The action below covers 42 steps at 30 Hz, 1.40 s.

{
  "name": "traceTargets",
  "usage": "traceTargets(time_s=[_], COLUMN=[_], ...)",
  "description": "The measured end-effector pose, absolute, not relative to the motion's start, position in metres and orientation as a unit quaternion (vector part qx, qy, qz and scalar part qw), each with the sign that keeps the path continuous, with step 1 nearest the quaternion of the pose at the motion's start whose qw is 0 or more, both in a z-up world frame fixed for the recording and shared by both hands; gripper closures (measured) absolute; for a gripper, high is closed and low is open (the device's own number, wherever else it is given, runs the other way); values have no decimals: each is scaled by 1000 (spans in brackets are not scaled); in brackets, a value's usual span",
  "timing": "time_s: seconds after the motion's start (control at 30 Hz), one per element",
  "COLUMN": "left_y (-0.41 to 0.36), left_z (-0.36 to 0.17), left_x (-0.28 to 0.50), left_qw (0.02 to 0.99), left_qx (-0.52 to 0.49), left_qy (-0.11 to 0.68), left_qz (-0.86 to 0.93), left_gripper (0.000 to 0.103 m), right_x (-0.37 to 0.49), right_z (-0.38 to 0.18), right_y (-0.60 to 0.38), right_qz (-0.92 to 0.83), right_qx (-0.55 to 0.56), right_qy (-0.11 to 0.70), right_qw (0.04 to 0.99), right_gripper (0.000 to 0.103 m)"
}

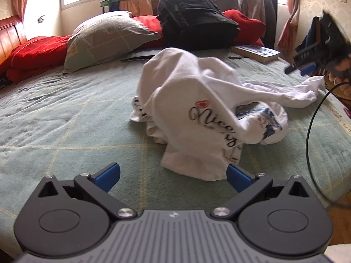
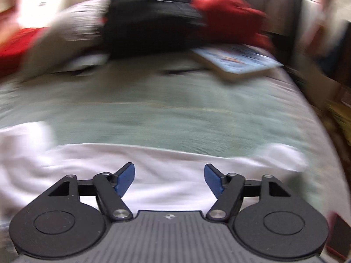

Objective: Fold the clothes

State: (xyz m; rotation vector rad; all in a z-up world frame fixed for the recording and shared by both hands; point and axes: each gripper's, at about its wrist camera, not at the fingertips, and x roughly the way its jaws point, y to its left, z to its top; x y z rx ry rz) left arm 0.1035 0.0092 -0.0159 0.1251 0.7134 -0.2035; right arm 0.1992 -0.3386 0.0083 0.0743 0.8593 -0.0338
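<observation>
Black backpack (image 1: pixel 197 19), grey pillow (image 1: pixel 107 37), red blanket (image 1: pixel 33 52), book (image 1: pixel 256 52) on green bedspread (image 1: pixel 65 120).

Bare green bedspread (image 1: pixel 65 118) fills the left and lower centre of the left wrist view, open to passage. The crumpled white shirt (image 1: pixel 197 109) heaps at centre; pillow (image 1: pixel 105 37), black backpack (image 1: pixel 195 22) and book (image 1: pixel 256 52) (upper right) crowd the top.

white T-shirt (image 1: pixel 188 92): soft cloth | bedspread (image 1: pixel 65 120): matt quilted | headboard (image 1: pixel 8 32): glossy wood
</observation>
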Motion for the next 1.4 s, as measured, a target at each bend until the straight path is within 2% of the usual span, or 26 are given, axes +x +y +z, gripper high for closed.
traceTargets(time_s=[0.17,0.5,0.73,0.9,1.13,1.4], left_y=[24,83,128,132,108,69], left_z=[-17,-16,-19,-18,-16,-14], left_x=[102,93,89,86,95,116], left_qw=[933,935,933,934,936,936], left_qx=[67,85,74,68,77,90], left_qy=[347,343,348,348,343,335], left_qz=[-74,-9,43,40,1,-60], left_gripper=[1,1,1,1,1,1], right_x=[200,194,195,207,191,193], right_z=[35,68,45,4,2,-16], right_y=[-236,-61,7,11,-70,-183], right_qz=[119,293,336,274,138,100], right_qx=[-9,-94,-96,-104,-174,-63], right_qy=[391,354,404,448,422,464], right_qw=[913,883,845,844,879,878], right_gripper=[13,10,9,10,10,8])
